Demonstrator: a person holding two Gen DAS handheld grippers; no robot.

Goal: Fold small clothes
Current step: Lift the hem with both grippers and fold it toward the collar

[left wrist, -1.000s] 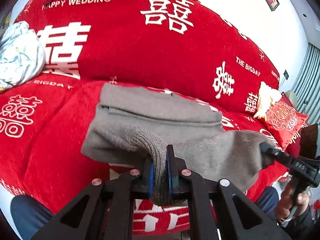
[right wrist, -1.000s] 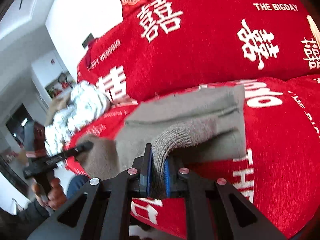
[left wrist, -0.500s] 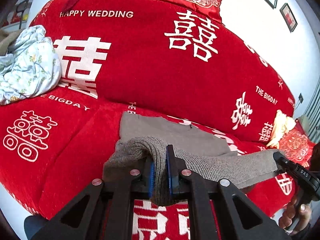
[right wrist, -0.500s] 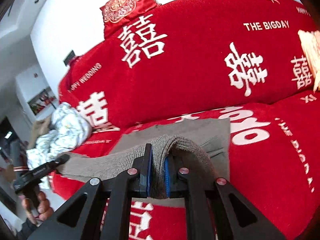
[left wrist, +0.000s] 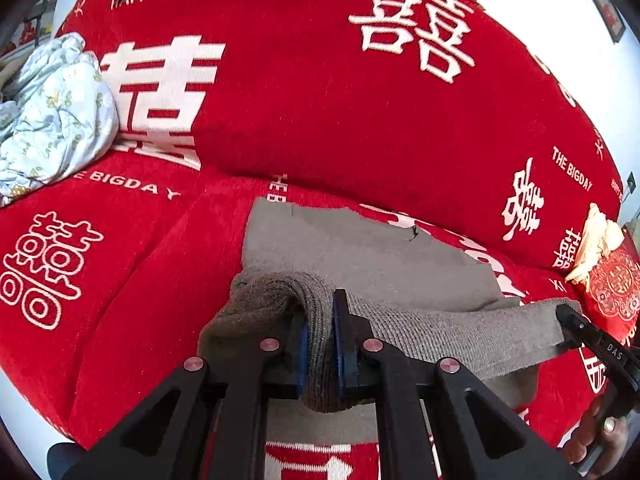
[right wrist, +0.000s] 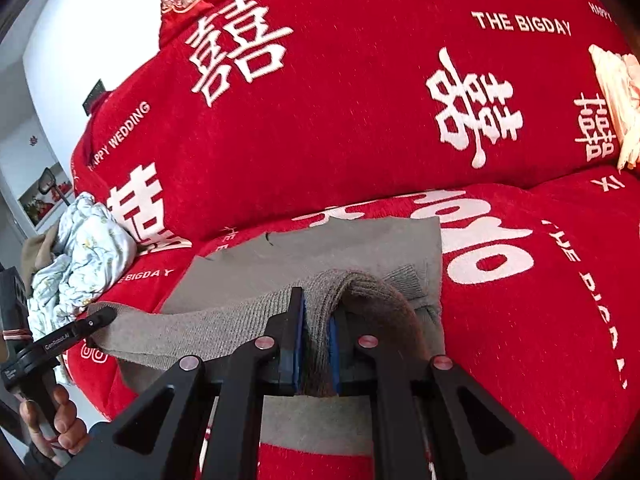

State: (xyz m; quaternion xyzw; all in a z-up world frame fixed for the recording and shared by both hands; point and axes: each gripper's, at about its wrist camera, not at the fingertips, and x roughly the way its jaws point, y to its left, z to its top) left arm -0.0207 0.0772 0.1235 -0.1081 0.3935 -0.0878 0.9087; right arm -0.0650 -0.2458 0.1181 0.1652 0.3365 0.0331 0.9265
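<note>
A grey knitted garment (left wrist: 372,260) lies on the red sofa seat, its ribbed near edge lifted and stretched between both grippers. My left gripper (left wrist: 320,320) is shut on the left end of that ribbed edge. My right gripper (right wrist: 316,316) is shut on the right end of the same edge (right wrist: 224,320). In the left wrist view the right gripper (left wrist: 576,320) shows at the far right, with a hand below it. In the right wrist view the left gripper (right wrist: 100,316) shows at the far left, also held by a hand. The garment's flat part (right wrist: 340,244) rests further back on the seat.
The sofa (left wrist: 320,112) has a red cover with white characters and a tall backrest behind the garment. A crumpled pale floral cloth (left wrist: 52,116) lies at the left end of the seat. A cream cloth (left wrist: 596,240) and a red cushion (left wrist: 616,284) sit at the right end.
Both grippers have carried the ribbed edge forward over the garment toward the backrest, and the garment's lifted part now hangs lower and flatter across the lying part.
</note>
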